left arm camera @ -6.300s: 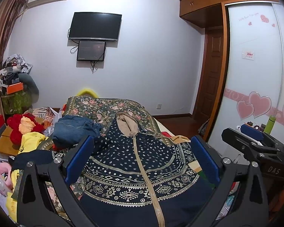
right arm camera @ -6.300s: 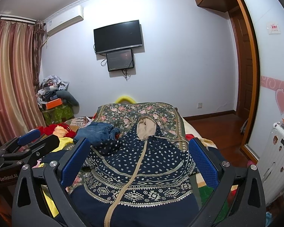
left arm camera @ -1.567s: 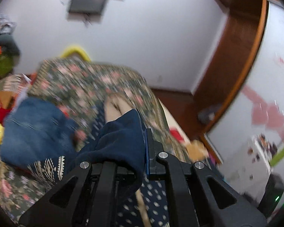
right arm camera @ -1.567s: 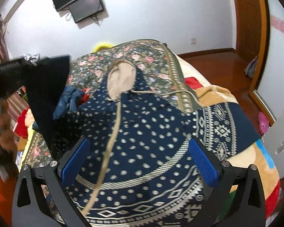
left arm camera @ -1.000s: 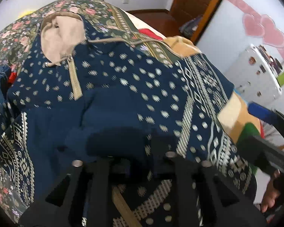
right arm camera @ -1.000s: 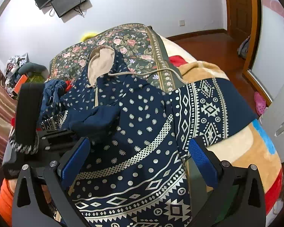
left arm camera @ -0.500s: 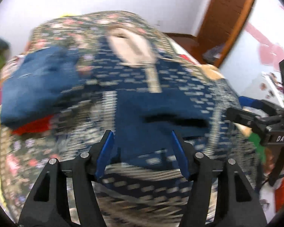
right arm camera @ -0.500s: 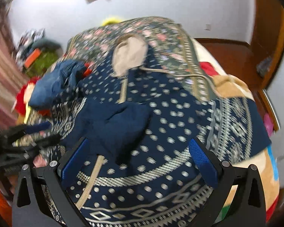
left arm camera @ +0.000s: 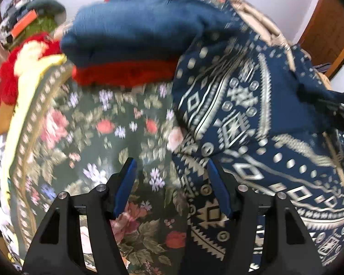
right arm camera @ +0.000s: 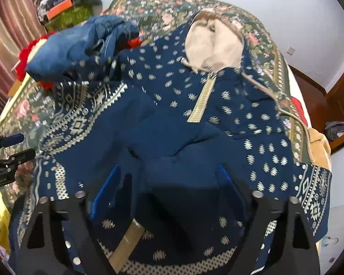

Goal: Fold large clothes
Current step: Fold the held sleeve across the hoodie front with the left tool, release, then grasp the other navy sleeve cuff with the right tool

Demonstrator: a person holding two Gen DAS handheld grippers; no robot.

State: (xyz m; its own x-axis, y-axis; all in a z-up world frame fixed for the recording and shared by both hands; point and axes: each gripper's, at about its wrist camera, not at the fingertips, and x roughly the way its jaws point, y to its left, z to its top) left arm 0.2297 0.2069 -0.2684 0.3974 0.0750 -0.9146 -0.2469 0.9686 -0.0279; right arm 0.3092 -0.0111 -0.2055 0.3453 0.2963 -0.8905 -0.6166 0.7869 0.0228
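A navy patterned hooded jacket [right arm camera: 240, 105] with a beige hood lining [right arm camera: 211, 39] and beige zipper band lies spread on the floral bedspread [left arm camera: 98, 137]. Its left sleeve [right arm camera: 162, 135] lies folded across the chest. My left gripper [left arm camera: 170, 178] is open and empty, low over the bedspread at the jacket's left edge [left arm camera: 229, 119]; it also shows at the left of the right wrist view [right arm camera: 11, 146]. My right gripper [right arm camera: 167, 183] is open, low over the folded sleeve's plain navy cuff, which lies between its fingers.
Folded blue jeans [left arm camera: 135, 25] lie on a red garment [left arm camera: 126, 73] at the jacket's upper left. A red and yellow plush [left arm camera: 25, 55] and clutter sit left of the bed. A wooden door [right arm camera: 341, 84] is at the right.
My left gripper let go of the sleeve, which now lies across the jacket's chest, and moved left and down to the jacket's left edge. My right gripper has moved down over the folded cuff.
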